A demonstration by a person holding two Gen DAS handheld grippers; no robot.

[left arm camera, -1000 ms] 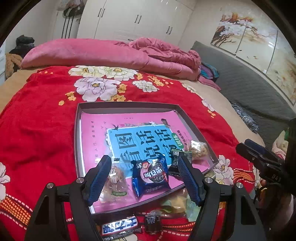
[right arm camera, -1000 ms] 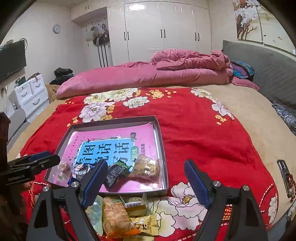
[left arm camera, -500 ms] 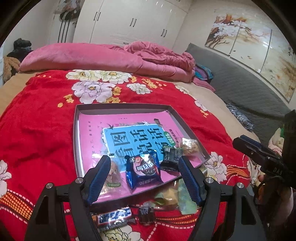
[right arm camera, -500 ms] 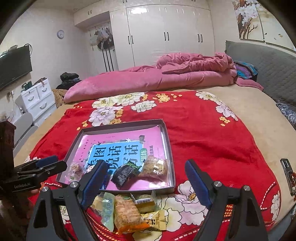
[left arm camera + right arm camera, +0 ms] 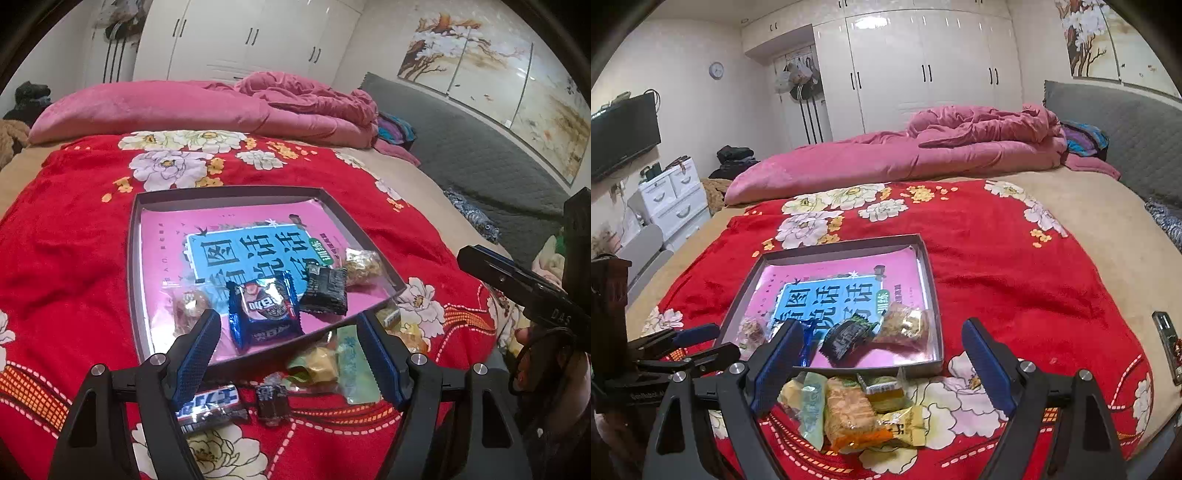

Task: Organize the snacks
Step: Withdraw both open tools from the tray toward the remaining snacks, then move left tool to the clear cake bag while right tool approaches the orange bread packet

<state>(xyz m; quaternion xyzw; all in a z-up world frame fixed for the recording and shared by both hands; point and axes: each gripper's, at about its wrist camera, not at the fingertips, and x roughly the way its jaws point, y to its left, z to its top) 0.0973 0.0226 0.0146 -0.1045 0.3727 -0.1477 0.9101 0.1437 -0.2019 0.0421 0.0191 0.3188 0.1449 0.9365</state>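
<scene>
I see a glossy striped candy bar [image 5: 208, 404] at lower centre only through the left wrist view; the right shows crinkled wrappers [image 5: 849, 413]. Both grippers' fingers stand apart, empty.

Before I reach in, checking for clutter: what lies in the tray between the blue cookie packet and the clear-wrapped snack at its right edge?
A black packet, seen in both views.
</scene>
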